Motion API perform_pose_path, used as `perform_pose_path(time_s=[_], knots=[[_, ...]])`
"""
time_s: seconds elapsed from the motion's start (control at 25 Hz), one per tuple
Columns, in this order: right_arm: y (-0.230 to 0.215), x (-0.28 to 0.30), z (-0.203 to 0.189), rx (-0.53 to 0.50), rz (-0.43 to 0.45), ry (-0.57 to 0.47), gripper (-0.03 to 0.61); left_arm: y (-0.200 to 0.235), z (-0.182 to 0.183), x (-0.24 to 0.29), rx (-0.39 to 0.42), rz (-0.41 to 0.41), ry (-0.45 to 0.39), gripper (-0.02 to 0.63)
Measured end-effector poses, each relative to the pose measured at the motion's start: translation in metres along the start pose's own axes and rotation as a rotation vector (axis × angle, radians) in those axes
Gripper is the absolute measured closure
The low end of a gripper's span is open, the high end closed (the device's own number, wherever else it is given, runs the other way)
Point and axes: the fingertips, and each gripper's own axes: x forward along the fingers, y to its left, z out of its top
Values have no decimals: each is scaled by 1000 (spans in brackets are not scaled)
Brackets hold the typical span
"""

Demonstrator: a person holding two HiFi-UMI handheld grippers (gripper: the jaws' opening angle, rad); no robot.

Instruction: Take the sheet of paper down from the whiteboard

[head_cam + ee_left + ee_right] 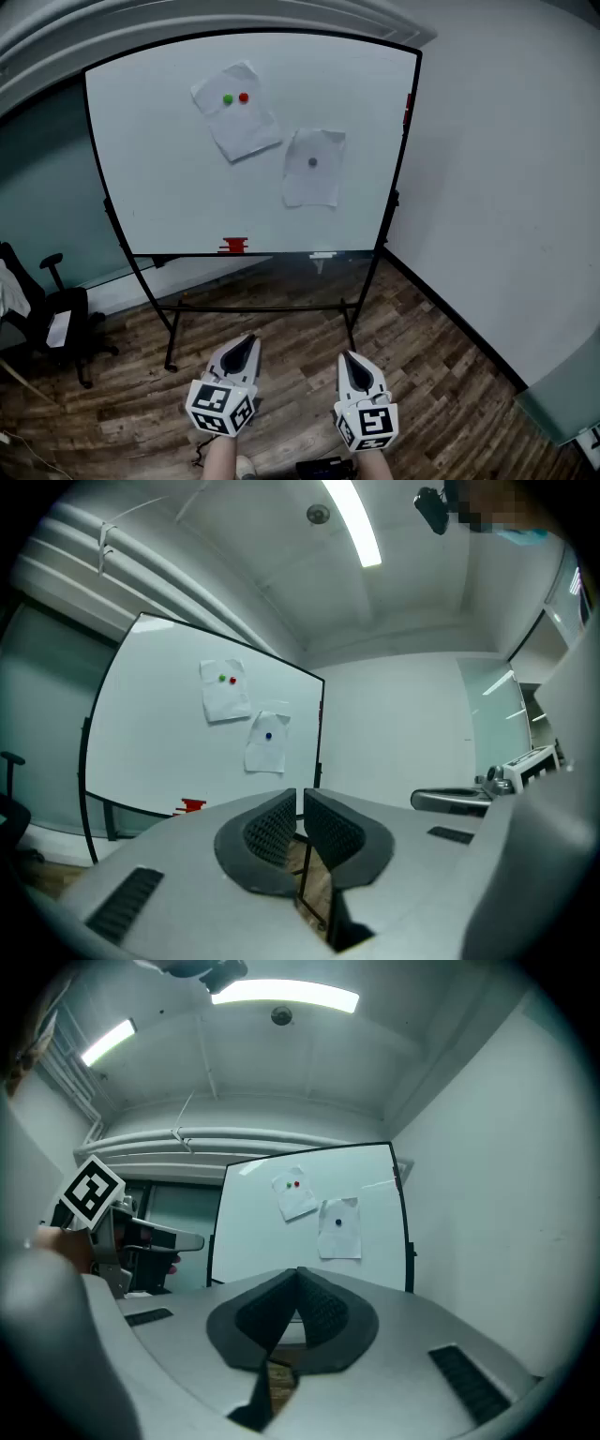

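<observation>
A whiteboard [169,178] on a wheeled stand faces me. Two sheets of paper hang on it. The upper sheet [236,117] is tilted and carries a green magnet [228,98] and a red magnet [244,97]. The lower sheet [313,173] sits to its right under one dark magnet [312,161]. Both sheets also show in the left gripper view [225,688] [266,742] and the right gripper view [296,1194] [339,1228]. My left gripper [246,345] and right gripper [351,361] hang low over the floor, well short of the board, both shut and holding nothing.
A red object [233,246] lies on the board's tray. The stand's legs and crossbar [262,307] stand on the wooden floor. A black office chair [56,323] stands at the left. A white wall [506,187] runs close along the right.
</observation>
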Motion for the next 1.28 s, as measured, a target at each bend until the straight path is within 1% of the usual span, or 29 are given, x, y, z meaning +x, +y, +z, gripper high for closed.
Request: perform_pose_path(time_s=[0.32, 0.48, 0.56, 0.6, 0.64, 0.68, 0.72, 0.8, 0.88, 1.04, 1.16, 1.28], knots=[[-3, -13, 0, -5, 15, -17, 568, -9, 1, -7, -1, 14, -10, 588], [-9, -20, 6, 10, 18, -44, 566, -16, 3, -8, 4, 23, -13, 586], [-10, -22, 9, 6, 22, -50, 566, -20, 3, -7, 8, 16, -2, 577], [-11, -23, 10, 1, 26, -49, 564, -22, 2, -6, 9, 11, 5, 551], [-12, -24, 10, -4, 36, -46, 520, -23, 2, -6, 8, 9, 9, 514], [-12, -25, 10, -5, 49, -43, 456, -24, 2, -7, 5, 13, 6, 499], [-13, -24, 9, -3, 59, -41, 445, -24, 3, -8, 3, 19, 2, 499], [-16, -20, 8, 0, 67, -47, 445, -22, 4, -6, 5, 34, -2, 499], [-20, -16, 9, -5, 67, -51, 441, -20, 4, 2, 11, 45, 2, 499], [-31, 3, 7, -20, 70, -50, 437, -16, 6, 25, 8, 37, -11, 499], [-44, 26, -1, -29, 65, -38, 436, -7, 3, 54, -2, 26, -20, 499], [-57, 63, -8, -39, 60, -36, 436, 12, 3, 93, -7, 10, -31, 499]])
